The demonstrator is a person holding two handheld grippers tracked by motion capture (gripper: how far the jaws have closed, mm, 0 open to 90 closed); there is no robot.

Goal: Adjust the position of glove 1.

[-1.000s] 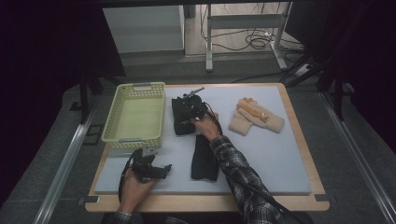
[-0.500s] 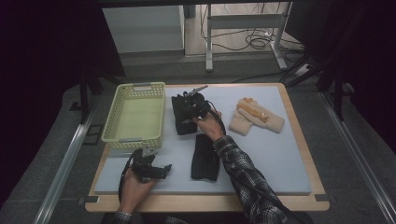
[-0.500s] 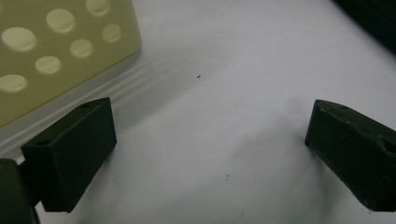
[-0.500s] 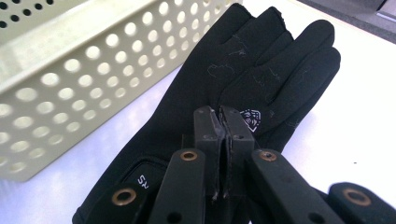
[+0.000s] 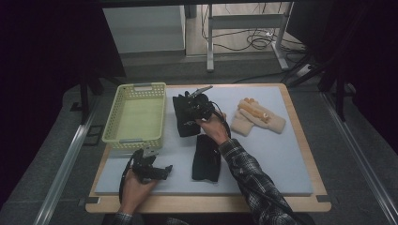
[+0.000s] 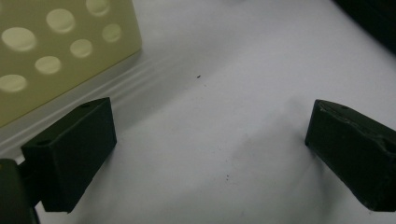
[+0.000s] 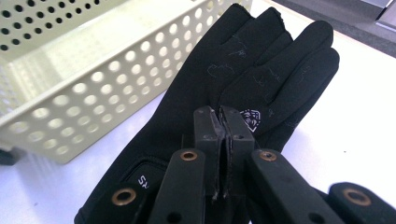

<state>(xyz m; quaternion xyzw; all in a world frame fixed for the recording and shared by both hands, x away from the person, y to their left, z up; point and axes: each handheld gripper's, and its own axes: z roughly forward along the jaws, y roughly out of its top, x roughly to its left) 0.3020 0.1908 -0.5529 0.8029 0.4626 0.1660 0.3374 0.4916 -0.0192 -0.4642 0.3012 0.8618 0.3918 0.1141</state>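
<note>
Up close, tool (image 7: 223,122) pinching black glove (image 7: 243,74)

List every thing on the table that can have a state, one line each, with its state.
basket: upright, nothing inside.
upper black glove: pinched by the right gripper, fingers spread flat beside the basket.
lower black glove: lying flat, untouched.
beige gloves: lying together on the mat, untouched.
right gripper: shut on the upper black glove.
left gripper: open, nothing between its jaws, beside the basket.
</note>
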